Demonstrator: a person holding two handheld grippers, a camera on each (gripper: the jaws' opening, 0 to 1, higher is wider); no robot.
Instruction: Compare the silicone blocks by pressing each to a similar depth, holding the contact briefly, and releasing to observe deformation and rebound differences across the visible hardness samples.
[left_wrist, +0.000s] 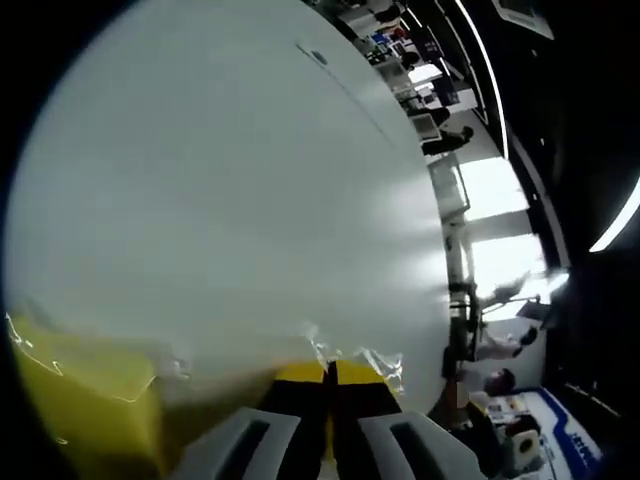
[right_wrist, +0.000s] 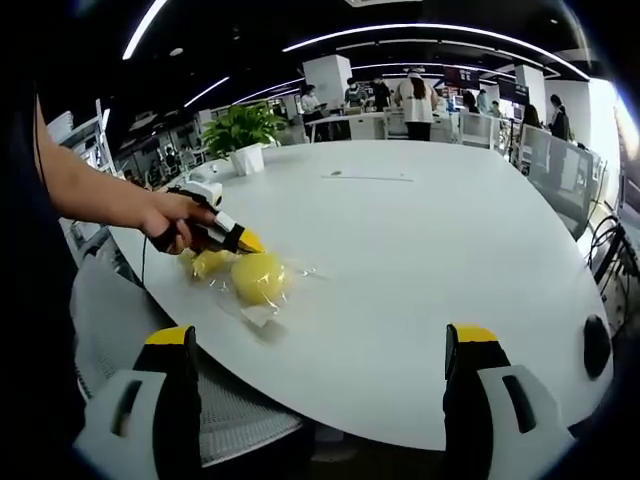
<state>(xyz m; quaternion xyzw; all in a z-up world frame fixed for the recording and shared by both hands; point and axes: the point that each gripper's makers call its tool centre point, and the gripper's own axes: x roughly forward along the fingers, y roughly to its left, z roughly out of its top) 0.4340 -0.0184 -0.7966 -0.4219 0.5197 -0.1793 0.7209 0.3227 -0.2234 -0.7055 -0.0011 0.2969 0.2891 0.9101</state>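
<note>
Two yellow silicone blocks in clear wrap lie near the left edge of the white table: a rounder one and a smaller one behind it. A person's hand holds my left gripper, whose shut yellow tips touch the wrap at the rounder block's top. In the left gripper view the shut tips meet over crinkled wrap, with a yellow block at lower left. My right gripper hovers above the table's near edge with its jaws wide apart and nothing between them.
A potted plant stands at the table's far left and a small white object behind the hand. A mesh chair sits below the near edge, a black round object at the right. People stand at desks far back.
</note>
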